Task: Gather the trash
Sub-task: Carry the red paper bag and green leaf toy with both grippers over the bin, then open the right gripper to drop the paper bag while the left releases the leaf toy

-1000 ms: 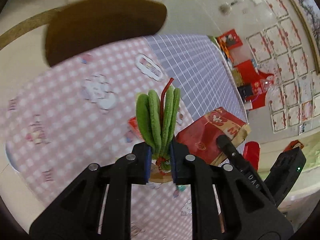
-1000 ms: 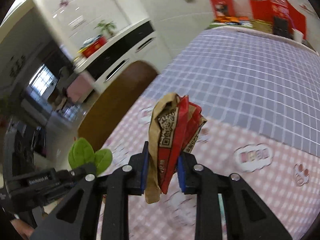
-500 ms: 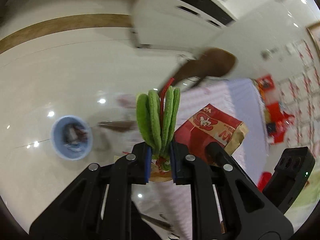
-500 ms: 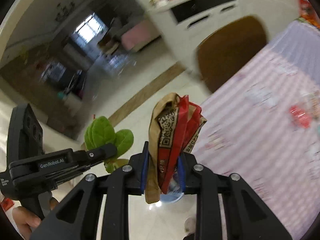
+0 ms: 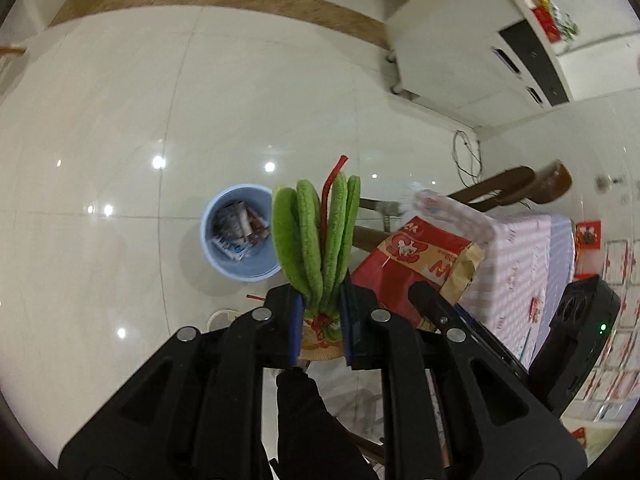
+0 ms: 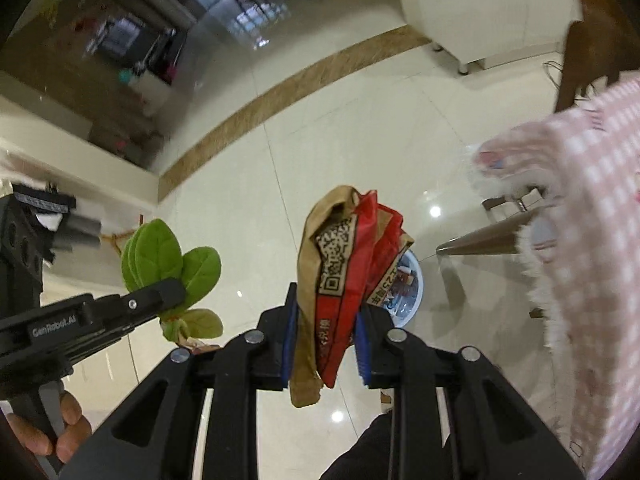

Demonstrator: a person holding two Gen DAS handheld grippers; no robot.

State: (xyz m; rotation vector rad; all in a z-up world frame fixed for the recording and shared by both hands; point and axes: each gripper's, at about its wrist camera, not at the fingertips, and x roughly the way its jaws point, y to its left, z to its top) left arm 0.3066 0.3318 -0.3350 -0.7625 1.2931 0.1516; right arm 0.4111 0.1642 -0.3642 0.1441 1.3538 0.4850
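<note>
My left gripper is shut on a bunch of green fabric leaves with a red strip, held above the floor. My right gripper is shut on a crumpled red and brown paper bag with a QR code. The bag also shows in the left wrist view, to the right of the leaves. The leaves also show in the right wrist view, at the left. A light blue trash bin with wrappers inside stands on the floor below, just left of the leaves. In the right wrist view the bin is mostly hidden behind the bag.
The table with a pink checked cloth is at the right. A brown wooden chair stands by it. A white cabinet stands at the far wall. The floor is glossy white tile. A small white item lies on the floor near the bin.
Both grippers have swung away from the table and now point down at the floor. The blue bin has come closer to the centre of view. Both still hold their items.
</note>
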